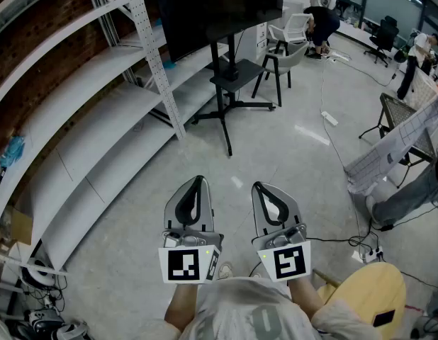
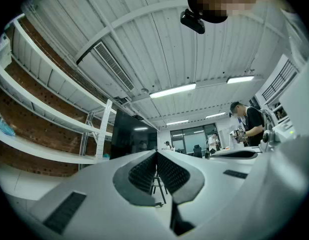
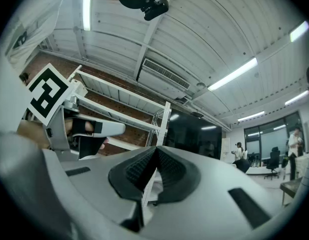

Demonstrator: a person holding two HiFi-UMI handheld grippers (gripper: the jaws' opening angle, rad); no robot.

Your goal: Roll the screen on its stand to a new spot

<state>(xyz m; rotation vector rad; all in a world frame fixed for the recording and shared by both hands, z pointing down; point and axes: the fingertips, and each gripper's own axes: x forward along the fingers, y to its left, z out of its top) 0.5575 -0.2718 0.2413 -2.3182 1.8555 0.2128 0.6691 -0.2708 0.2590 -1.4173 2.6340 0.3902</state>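
Both the left gripper (image 1: 194, 190) and the right gripper (image 1: 265, 193) were closed and empty, held side by side, well short of the black screen (image 1: 219, 9) on its wheeled stand (image 1: 229, 94) beside the white shelving (image 1: 98, 83).

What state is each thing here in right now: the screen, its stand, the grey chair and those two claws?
Screen: dark, upright on its stand.
Stand: standing on the floor, untouched.
Grey chair: upright, nobody sitting.
Left claw: shut, empty.
Right claw: shut, empty.
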